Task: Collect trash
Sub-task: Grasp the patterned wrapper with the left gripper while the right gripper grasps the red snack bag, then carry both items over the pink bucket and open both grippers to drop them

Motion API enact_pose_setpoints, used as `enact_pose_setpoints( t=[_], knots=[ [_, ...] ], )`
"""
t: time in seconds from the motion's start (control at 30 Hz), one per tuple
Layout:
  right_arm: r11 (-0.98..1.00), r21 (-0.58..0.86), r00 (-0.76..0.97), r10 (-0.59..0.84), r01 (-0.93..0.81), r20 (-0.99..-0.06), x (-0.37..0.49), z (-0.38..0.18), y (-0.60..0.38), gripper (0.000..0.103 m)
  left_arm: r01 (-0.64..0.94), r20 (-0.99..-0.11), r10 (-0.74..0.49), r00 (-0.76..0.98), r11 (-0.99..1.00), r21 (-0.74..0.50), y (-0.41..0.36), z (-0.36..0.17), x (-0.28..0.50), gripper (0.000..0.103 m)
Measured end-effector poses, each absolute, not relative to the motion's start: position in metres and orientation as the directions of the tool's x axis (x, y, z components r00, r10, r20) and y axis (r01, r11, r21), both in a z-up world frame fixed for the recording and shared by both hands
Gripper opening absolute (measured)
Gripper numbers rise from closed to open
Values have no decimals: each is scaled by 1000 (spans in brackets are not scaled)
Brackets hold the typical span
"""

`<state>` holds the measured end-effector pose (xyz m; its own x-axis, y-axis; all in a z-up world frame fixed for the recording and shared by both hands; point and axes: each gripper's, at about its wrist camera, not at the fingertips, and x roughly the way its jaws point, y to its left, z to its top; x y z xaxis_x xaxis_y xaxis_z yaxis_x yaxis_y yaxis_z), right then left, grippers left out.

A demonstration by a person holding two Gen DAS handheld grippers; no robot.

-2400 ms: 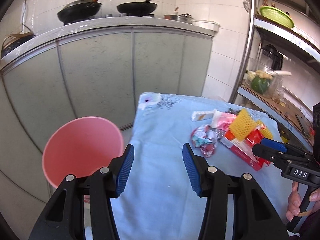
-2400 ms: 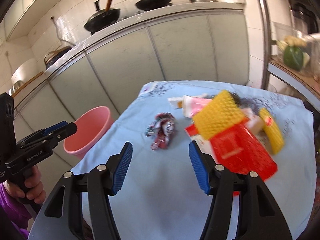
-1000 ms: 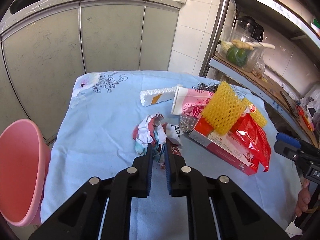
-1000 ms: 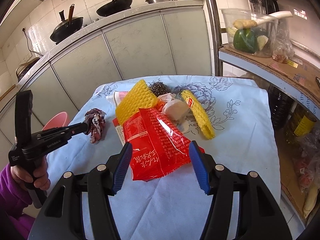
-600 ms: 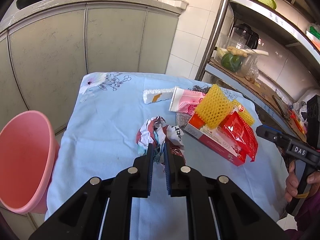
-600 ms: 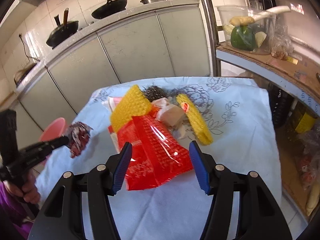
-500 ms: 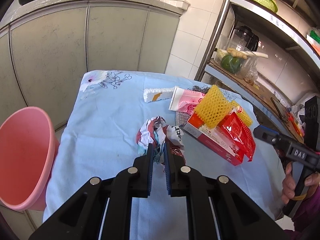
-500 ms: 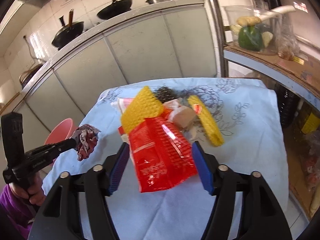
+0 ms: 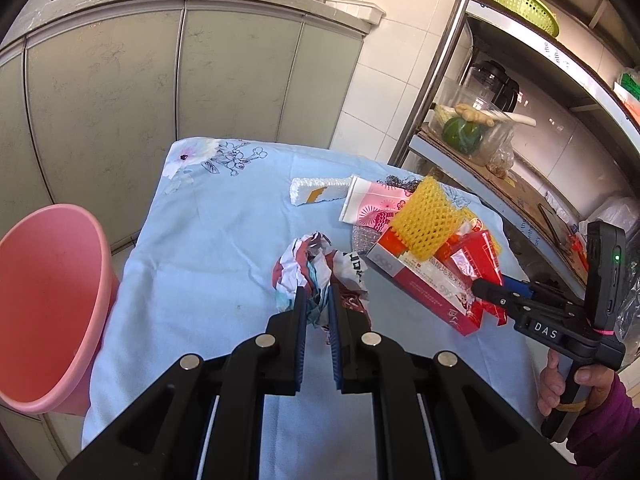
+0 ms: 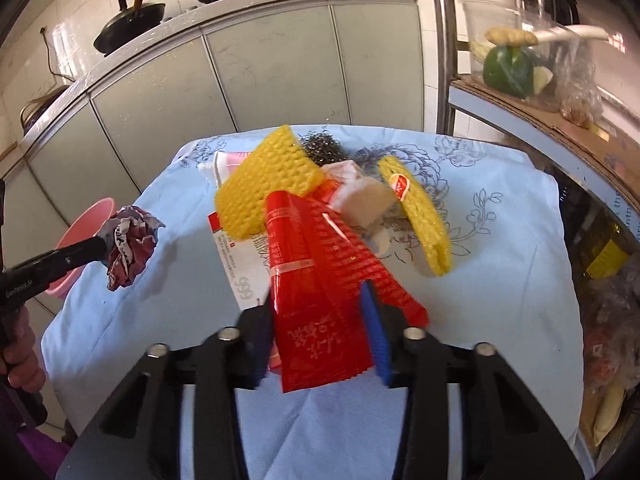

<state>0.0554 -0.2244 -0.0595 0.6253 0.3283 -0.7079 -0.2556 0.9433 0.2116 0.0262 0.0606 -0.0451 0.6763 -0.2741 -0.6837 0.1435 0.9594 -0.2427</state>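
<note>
My left gripper [image 9: 318,308] is shut on a crumpled red, white and blue wrapper [image 9: 316,268] and holds it just above the blue cloth. The right wrist view shows the same wrapper [image 10: 130,242] at the tip of my left gripper [image 10: 102,246]. My right gripper [image 10: 318,328] is closing on a red snack bag [image 10: 316,280]. The bag sits between the jaws and buckles where the pads press its edges. A pink bucket [image 9: 44,300] stands on the floor off the table's left side.
A trash heap lies mid-table: yellow foam net [image 9: 424,220], second net [image 10: 420,220], red-and-white box [image 9: 424,292], pink pouch [image 9: 372,204], white foam piece [image 9: 316,194], steel scourer [image 10: 320,146]. Cabinets stand behind, a metal shelf rack [image 9: 440,60] at right.
My right jaws have closed in from wide apart onto the red bag, which has folded up between them. My left gripper has drawn back a little with the wrapper still held.
</note>
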Motion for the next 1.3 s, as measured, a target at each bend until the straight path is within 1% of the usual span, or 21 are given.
enact_pose_setpoints(
  t=[0.13, 0.27, 0.3, 0.5, 0.7, 0.83, 0.93, 1.1, 1.3],
  knots=[
    [944, 220, 646, 329, -246, -689, 49, -53, -231, 24, 146, -673, -277, 686, 958, -245, 61, -41, 23, 10],
    [947, 221, 664, 322, -235, -675, 42, -44, -236, 18, 150, -658, -280, 699, 957, -247, 61, -34, 19, 10],
    [947, 219, 668, 320, -234, -672, 40, -42, -237, 14, 151, -654, -279, 703, 957, -247, 61, -32, 18, 10],
    [950, 206, 704, 312, -234, -638, 28, -25, -241, 9, 160, -627, -285, 725, 955, -249, 61, -21, 9, 10],
    [947, 218, 733, 320, -236, -601, 18, -9, -245, 8, 168, -599, -285, 748, 955, -243, 64, -9, -5, 10],
    [935, 247, 738, 353, -255, -575, 14, 3, -246, 8, 167, -582, -280, 763, 956, -240, 68, -3, -13, 10],
    [931, 235, 743, 365, -280, -561, 12, 12, -239, 8, 164, -566, -272, 779, 958, -235, 72, 3, -20, 10],
    [915, 236, 725, 404, -328, -558, 17, 19, -219, 8, 137, -544, -243, 803, 964, -228, 85, 9, -30, 10],
    [877, 245, 683, 476, -413, -555, 26, 25, -176, 8, 66, -528, -180, 830, 972, -227, 115, 13, -43, 10]
  ],
)
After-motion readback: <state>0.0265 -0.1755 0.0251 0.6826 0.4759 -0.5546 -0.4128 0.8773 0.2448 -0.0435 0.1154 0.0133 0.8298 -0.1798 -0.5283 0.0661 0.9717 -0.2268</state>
